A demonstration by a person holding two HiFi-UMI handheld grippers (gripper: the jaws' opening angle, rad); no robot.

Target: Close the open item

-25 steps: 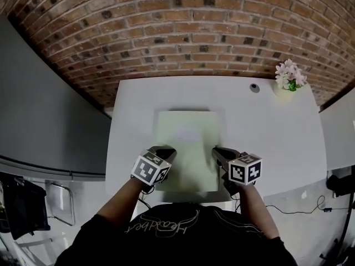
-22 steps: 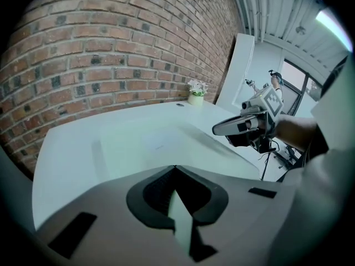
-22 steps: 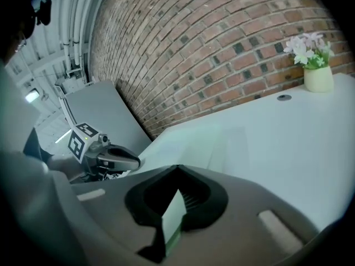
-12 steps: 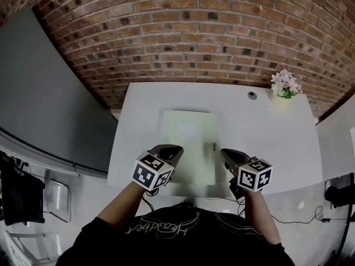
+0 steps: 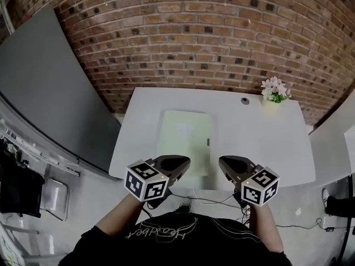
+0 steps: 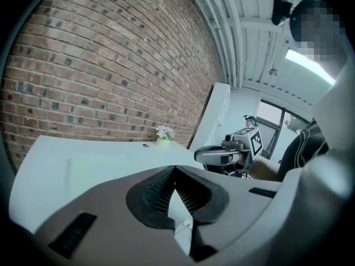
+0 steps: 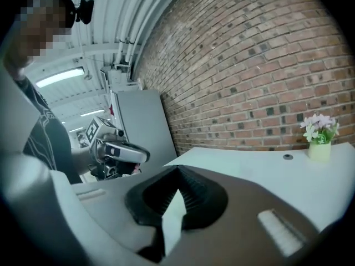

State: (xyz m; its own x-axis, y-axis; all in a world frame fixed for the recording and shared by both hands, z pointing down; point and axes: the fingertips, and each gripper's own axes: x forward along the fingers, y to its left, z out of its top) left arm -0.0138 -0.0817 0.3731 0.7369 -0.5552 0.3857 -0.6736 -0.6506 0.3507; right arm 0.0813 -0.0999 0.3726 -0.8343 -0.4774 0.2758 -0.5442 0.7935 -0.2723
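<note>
Moved: left gripper (image 5: 184,161) and right gripper (image 5: 223,163) back toward lower frame, off bench (image 5: 266,143) | fingers clenched, empty | green folder (image 5: 186,137) flat, apparently closed

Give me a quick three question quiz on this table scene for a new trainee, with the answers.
1. True or false: the left gripper is holding the pale green flat item.
2. What stands near the far right corner of the table? A: flowers. B: a mug. C: a lamp.
3. Fill in: the jaws of the right gripper are ____.
Key: 1 false; 2 A; 3 shut.
</note>
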